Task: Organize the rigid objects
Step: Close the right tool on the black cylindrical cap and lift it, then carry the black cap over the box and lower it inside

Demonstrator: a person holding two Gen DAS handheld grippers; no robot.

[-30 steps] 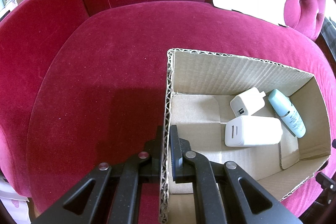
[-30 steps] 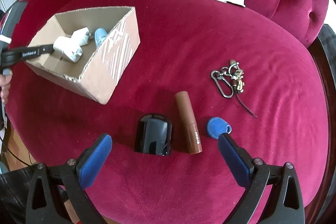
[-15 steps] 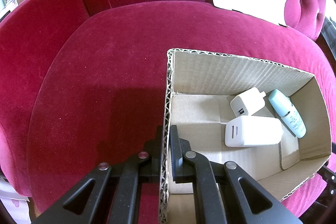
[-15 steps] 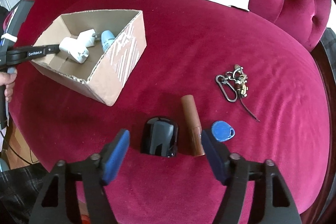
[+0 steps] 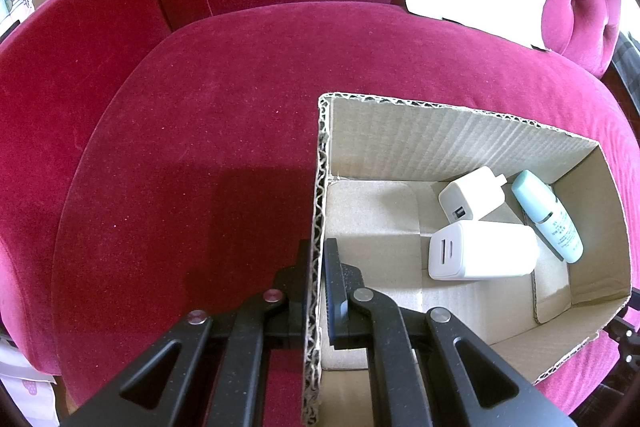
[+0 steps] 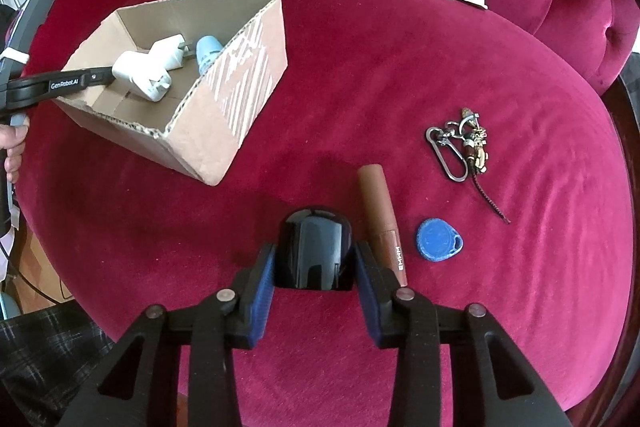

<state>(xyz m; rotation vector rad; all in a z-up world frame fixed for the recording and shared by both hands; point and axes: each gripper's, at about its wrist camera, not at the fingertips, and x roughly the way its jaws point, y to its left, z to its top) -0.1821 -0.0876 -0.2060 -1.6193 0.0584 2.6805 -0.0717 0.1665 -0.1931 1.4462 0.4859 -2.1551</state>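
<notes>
Between the right gripper [image 6: 314, 267] pads, just closing in on it, sits the black glossy dome [image 6: 314, 253] on the near cushion, brown tube [image 6: 382, 223] just right, cardboard box [image 6: 224, 115] far left, left gripper [image 5: 318, 283] clamped shut on its wall.

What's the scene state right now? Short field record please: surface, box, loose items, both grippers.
surface: red velvet seat
cardboard box: open top, holds two white chargers and a pale blue bottle
loose on seat: brown tube, blue key fob, keyring
left gripper: jaws clamped on the box wall
right gripper: jaws just closing, pads at both sides of black glossy object
</notes>
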